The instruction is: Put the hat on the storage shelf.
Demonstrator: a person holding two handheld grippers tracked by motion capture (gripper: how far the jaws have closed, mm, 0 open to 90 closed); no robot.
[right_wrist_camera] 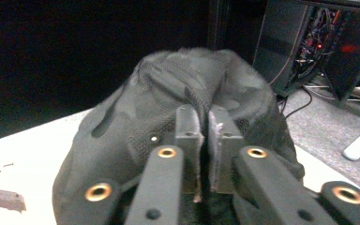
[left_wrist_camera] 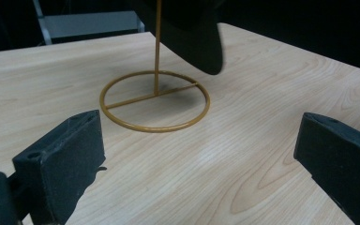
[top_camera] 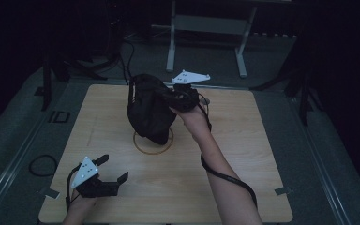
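Dim room, dark floor and a table frame behind, with a pale wooden desk [top_camera: 225, 187] under the camera. On it stands a gold wire hat stand [left_wrist_camera: 155, 101], a ring base with one thin upright post. A black cap [top_camera: 149, 110] hangs over the top of that post, its lower edge clear of the ring. The right gripper [top_camera: 180, 96] is at the cap's side; its jaws are nearly together with only a thin gap showing, and a fold of the cap's mesh fabric seems to lie between them (whether the pads press it I cannot tell from the blur). The left gripper [top_camera: 112, 171] rests near the desk's front left corner, jaws spread wide and empty, well apart from the stand.

To seat the cap well, I judge the crown should centre over the post tip before the fabric is let go. Release gently, since the light stand could tip if the fold drags sideways.
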